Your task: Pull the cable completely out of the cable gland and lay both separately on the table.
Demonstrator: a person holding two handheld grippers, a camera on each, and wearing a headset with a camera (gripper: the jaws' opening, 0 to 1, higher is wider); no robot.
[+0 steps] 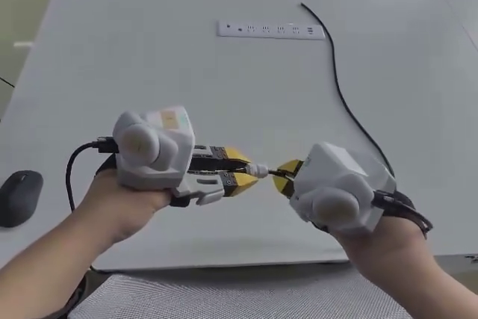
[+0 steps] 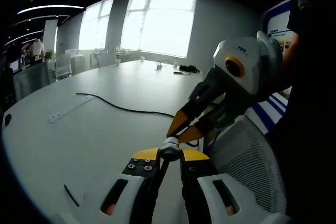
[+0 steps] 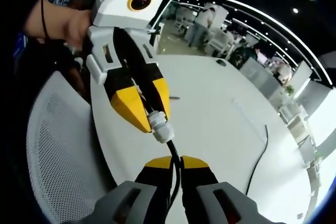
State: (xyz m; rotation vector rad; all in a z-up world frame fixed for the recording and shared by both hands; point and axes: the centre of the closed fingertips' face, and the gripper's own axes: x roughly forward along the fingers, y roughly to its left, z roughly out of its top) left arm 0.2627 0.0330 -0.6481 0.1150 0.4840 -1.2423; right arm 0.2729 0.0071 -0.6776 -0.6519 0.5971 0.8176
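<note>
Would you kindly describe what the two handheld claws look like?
Both the left claw and right claw have rounded white housings and black-and-grey jaws tipped yellow; a black lead runs from the left one's rear.

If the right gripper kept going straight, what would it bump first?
Probably the white cable gland pinched in the left gripper, straight ahead along the black cable; depth is hard to judge.
</note>
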